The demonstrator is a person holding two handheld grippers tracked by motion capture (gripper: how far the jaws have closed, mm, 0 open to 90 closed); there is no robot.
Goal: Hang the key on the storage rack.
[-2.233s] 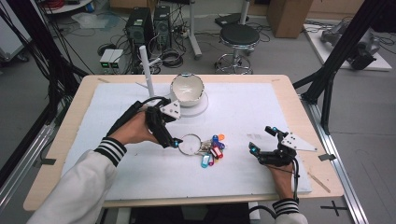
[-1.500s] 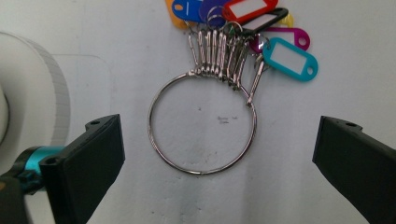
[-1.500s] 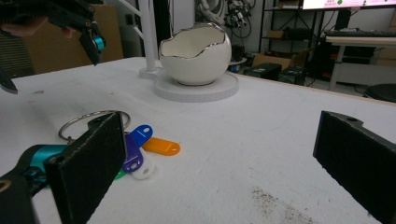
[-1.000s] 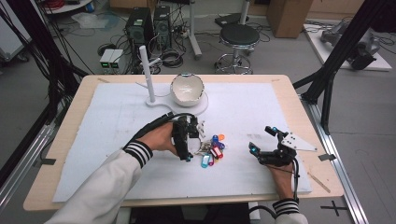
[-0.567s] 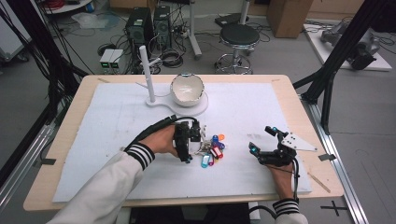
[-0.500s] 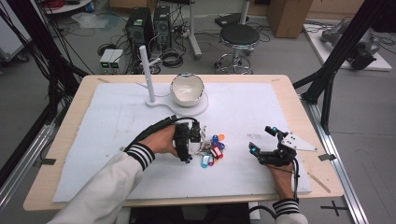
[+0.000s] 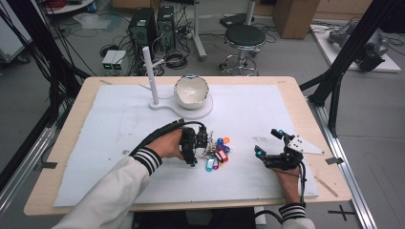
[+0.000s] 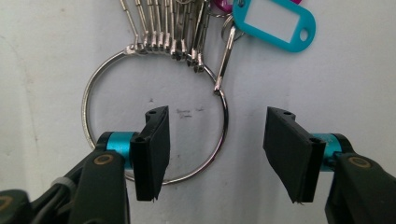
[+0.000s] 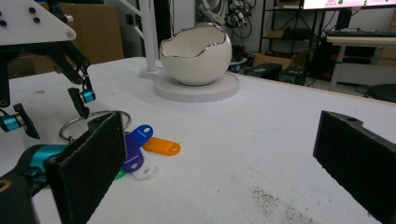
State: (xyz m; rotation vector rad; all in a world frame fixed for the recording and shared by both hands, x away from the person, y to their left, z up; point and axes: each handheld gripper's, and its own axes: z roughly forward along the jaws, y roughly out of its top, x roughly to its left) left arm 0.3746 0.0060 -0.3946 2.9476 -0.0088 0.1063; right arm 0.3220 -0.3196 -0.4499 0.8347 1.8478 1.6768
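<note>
A large metal key ring (image 8: 87,100) lies flat on the white sheet, with several clips and coloured tags (image 7: 216,155) fanned out from it. My left gripper (image 8: 217,116) hangs open just above it. One jaw stands inside the ring and the other outside, so the wire on the ring's right side runs between them. A teal tag (image 8: 273,21) lies past the ring. My right gripper (image 7: 266,142) rests open on the sheet to the right, with nothing between its jaws. The right gripper view has the ring (image 9: 93,114), the left gripper (image 9: 53,114) and an orange tag (image 9: 161,146).
A white egg-shaped bowl (image 7: 191,91) sits on a round white base at the back, beside a white upright post (image 7: 149,71). The white sheet (image 7: 267,109) covers most of the wooden table (image 7: 71,114).
My left gripper has moved right, from beside the ring to over it, and now stands still. The right gripper has not moved.
</note>
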